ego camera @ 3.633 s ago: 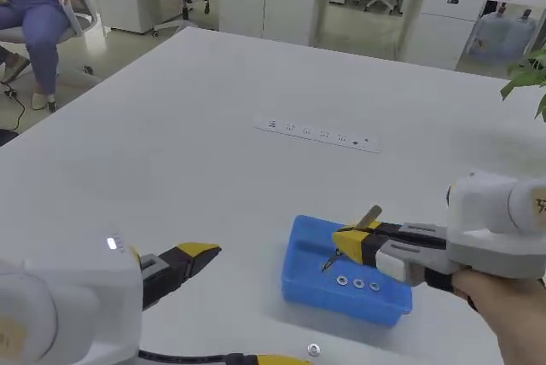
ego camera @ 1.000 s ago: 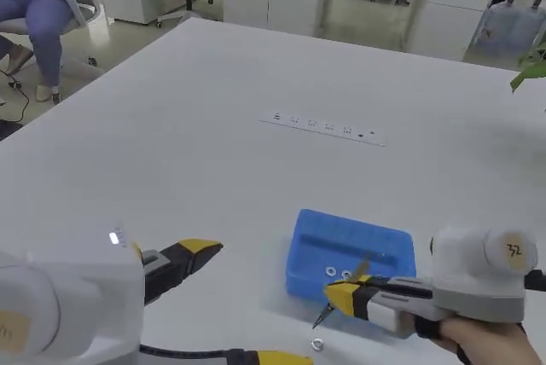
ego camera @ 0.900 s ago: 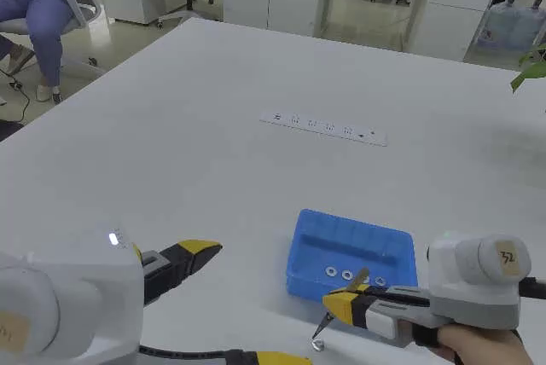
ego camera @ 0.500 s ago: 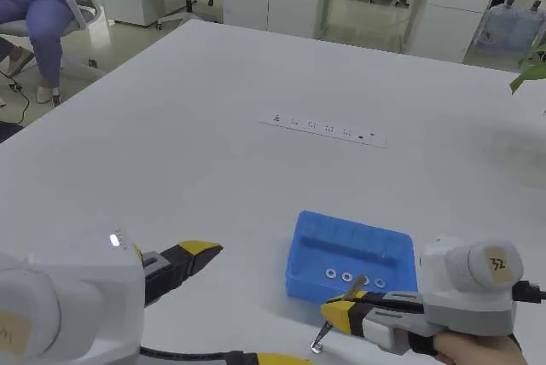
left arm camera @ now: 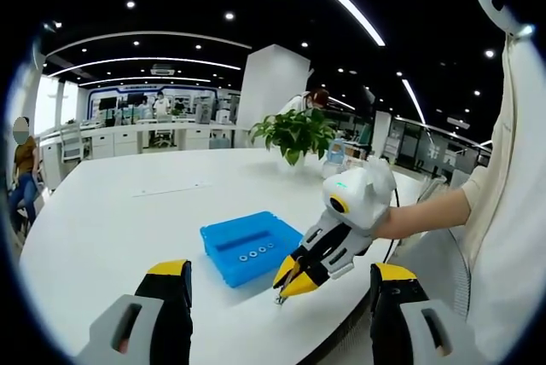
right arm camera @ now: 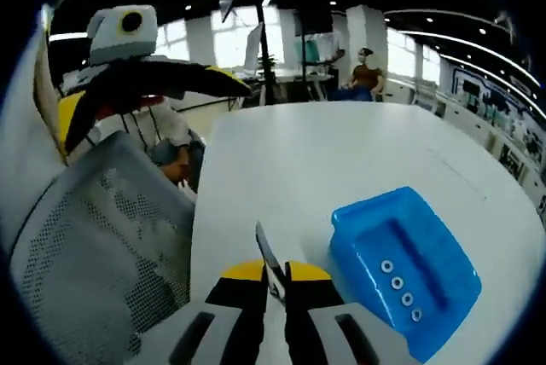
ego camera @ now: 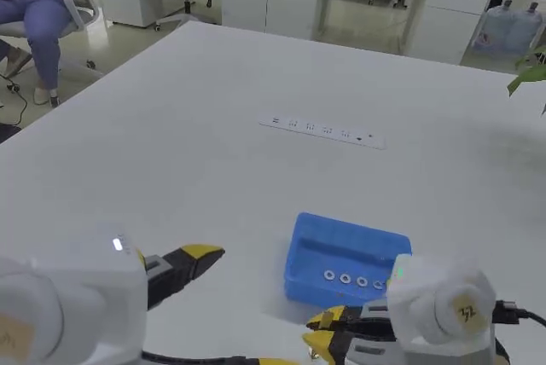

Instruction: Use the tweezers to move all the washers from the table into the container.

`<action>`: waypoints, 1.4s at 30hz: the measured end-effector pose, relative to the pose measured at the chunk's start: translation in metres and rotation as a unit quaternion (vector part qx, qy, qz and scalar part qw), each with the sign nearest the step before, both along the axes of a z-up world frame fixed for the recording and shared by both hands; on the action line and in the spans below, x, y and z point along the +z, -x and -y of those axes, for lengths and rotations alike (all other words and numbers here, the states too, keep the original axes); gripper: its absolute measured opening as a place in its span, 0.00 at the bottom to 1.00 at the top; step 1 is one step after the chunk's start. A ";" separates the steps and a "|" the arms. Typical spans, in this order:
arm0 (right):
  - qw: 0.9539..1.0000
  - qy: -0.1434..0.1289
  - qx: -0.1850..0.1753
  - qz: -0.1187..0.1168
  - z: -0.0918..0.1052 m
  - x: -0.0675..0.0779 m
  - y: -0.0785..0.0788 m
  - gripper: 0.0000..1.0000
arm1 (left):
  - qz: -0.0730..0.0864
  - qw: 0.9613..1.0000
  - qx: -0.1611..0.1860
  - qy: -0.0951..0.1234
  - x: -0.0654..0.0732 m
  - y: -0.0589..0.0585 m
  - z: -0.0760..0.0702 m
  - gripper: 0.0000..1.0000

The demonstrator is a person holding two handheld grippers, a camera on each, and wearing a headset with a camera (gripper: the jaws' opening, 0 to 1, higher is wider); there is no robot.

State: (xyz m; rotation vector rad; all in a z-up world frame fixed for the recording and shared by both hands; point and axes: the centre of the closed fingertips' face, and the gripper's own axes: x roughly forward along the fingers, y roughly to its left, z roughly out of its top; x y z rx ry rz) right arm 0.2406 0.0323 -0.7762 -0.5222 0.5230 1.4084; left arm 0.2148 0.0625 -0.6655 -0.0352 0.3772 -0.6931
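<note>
Your white counter (ego camera: pixel 213 126) carries the blue container (ego camera: pixel 351 230) near its front edge. Your left tool (ego camera: pixel 252 307): jaws wide apart, holding nothing. Your right tool (right arm camera: pixel 275 273): clamped on thin metal tweezers (right arm camera: pixel 266 256), just beside the container. Four small silver washers (right arm camera: pixel 397 283) lie in a row inside it.

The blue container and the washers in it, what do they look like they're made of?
Container: probably moulded plastic, going by its uniform blue colour, soft sheen and rounded rim. Washers: likely metal, small pale silvery rings with bright glints; exact metal unclear.
</note>
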 end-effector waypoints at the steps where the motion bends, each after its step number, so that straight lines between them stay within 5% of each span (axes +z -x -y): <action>1: 1.000 0.000 0.002 -0.001 0.000 -0.001 0.002 0.03 | -0.001 1.000 0.000 0.001 0.000 0.000 0.000 0.88; 8: 0.997 -0.024 -0.059 -0.043 0.011 0.003 -0.013 0.02 | 0.001 1.000 -0.006 -0.001 0.000 0.002 0.002 0.88; 15: 0.989 -0.085 -0.094 -0.076 0.010 0.030 -0.020 0.02 | 0.003 1.000 0.000 -0.001 0.001 0.000 -0.002 0.88; 31: 0.984 -0.127 -0.117 -0.054 0.002 0.083 -0.059 0.02 | 0.002 1.000 0.004 0.001 0.001 -0.001 -0.003 0.88; 37: 0.980 -0.134 -0.137 -0.051 -0.003 0.086 -0.086 0.02 | -0.006 1.000 0.002 0.000 -0.002 -0.003 -0.002 0.88; 42: 0.982 -0.122 -0.140 -0.041 -0.009 0.083 -0.104 0.02 | -0.009 1.000 0.001 0.002 -0.004 -0.011 -0.003 0.88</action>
